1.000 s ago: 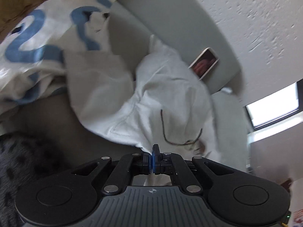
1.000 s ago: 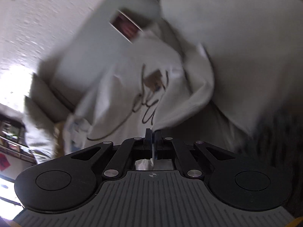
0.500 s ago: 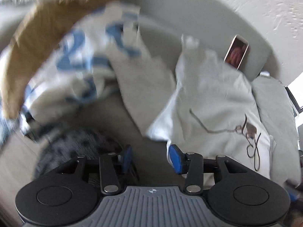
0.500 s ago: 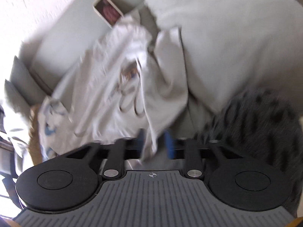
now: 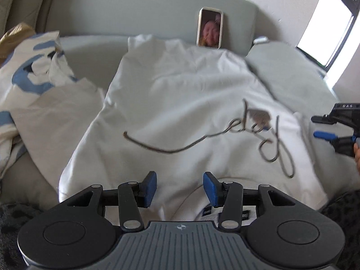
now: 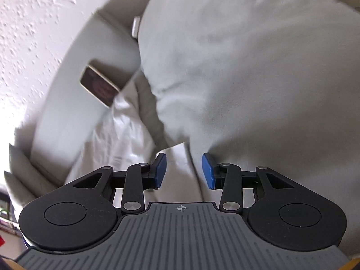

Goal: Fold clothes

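Note:
A white t-shirt (image 5: 184, 103) with brown handwritten script lies spread on the grey sofa seat, its collar end nearest me. My left gripper (image 5: 180, 187) hovers over that near edge. Its jaws are opening, and the cloth lies under the gap without being pinched. At the shirt's right edge is my right gripper (image 5: 316, 126), its blue pads apart. In the right wrist view, the right gripper (image 6: 184, 171) has jaws that are closing. A fold of the shirt (image 6: 126, 139) lies below and between the pads, which do not press on it.
A phone (image 5: 210, 28) leans against the grey backrest. A blue-and-white patterned cloth (image 5: 29, 72) and a beige cloth (image 5: 56, 117) lie to the left. A big grey cushion (image 6: 236, 67) lies right of the shirt. Dark spotted fabric (image 5: 342, 209) is at the near edge.
Both grippers were shut on the shirt's edge a second ago. They have let it go and opened. The shirt has dropped and now lies spread flat.

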`<action>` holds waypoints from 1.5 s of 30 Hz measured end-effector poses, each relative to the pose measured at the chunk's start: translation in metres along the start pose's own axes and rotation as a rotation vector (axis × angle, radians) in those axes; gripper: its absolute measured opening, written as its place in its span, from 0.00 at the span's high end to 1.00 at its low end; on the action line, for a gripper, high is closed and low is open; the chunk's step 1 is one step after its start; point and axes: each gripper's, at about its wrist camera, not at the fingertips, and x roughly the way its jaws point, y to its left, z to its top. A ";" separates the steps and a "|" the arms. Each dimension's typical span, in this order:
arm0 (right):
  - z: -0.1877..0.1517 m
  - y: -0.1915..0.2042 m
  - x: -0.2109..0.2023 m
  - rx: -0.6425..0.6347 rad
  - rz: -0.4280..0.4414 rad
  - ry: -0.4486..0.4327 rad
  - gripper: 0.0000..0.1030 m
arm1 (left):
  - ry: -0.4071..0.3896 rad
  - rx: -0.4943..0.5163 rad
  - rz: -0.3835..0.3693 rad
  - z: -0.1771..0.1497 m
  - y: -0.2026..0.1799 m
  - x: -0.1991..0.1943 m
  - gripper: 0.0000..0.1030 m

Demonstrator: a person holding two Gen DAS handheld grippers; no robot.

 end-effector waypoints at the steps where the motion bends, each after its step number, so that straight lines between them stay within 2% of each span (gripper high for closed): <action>1: 0.002 0.000 0.008 -0.017 0.007 0.023 0.61 | 0.004 -0.005 0.002 -0.003 -0.002 -0.006 0.55; 6: 0.010 -0.004 0.033 -0.019 0.052 0.061 0.70 | 0.008 0.024 0.012 -0.021 -0.019 -0.033 0.54; 8: 0.008 -0.002 0.036 -0.043 0.028 0.067 0.95 | 0.009 0.029 0.015 -0.024 -0.022 -0.037 0.54; 9: 0.006 0.000 0.038 -0.060 0.009 0.070 0.97 | 0.009 0.028 0.014 -0.025 -0.023 -0.039 0.54; 12: 0.000 0.009 0.024 -0.094 -0.025 0.004 0.99 | 0.008 0.015 0.004 -0.032 -0.028 -0.054 0.54; 15: -0.006 0.014 -0.012 -0.113 -0.093 -0.105 0.99 | 0.009 -0.001 -0.010 -0.036 -0.032 -0.070 0.55; 20: -0.016 -0.001 -0.069 -0.082 -0.227 -0.265 1.00 | 0.016 0.008 -0.053 -0.033 -0.037 -0.082 0.54; 23: -0.022 -0.012 -0.088 -0.038 -0.272 -0.312 1.00 | 0.019 0.015 -0.055 -0.034 -0.041 -0.089 0.54; 27: -0.030 -0.016 -0.097 -0.015 -0.327 -0.312 0.99 | 0.014 0.011 -0.056 -0.037 -0.043 -0.104 0.54; 28: -0.030 -0.016 -0.097 -0.005 -0.345 -0.310 0.97 | 0.010 0.009 -0.058 -0.038 -0.043 -0.109 0.54; 29: -0.030 -0.017 -0.096 0.004 -0.363 -0.308 0.88 | 0.004 0.008 -0.060 -0.038 -0.044 -0.116 0.54; 30: -0.030 -0.018 -0.097 0.015 -0.362 -0.308 0.87 | -0.001 0.007 -0.062 -0.039 -0.045 -0.122 0.53; 31: -0.029 -0.019 -0.098 0.026 -0.348 -0.309 0.86 | -0.006 0.006 -0.065 -0.040 -0.046 -0.128 0.53; 32: -0.029 -0.020 -0.100 0.033 -0.330 -0.308 0.76 | -0.010 0.005 -0.069 -0.041 -0.049 -0.134 0.53; 34: -0.031 -0.021 -0.108 0.020 -0.284 -0.298 0.67 | -0.016 0.002 -0.076 -0.042 -0.053 -0.146 0.52; 40: -0.022 -0.012 -0.119 -0.035 -0.179 -0.274 0.62 | -0.039 0.044 -0.106 -0.034 -0.069 -0.162 0.48; 42: -0.012 0.002 -0.111 -0.099 -0.144 -0.222 0.62 | -0.041 0.054 -0.120 -0.026 -0.071 -0.160 0.48; 45: 0.005 0.032 -0.081 -0.240 -0.108 -0.057 0.62 | -0.042 0.050 -0.142 -0.013 -0.072 -0.151 0.48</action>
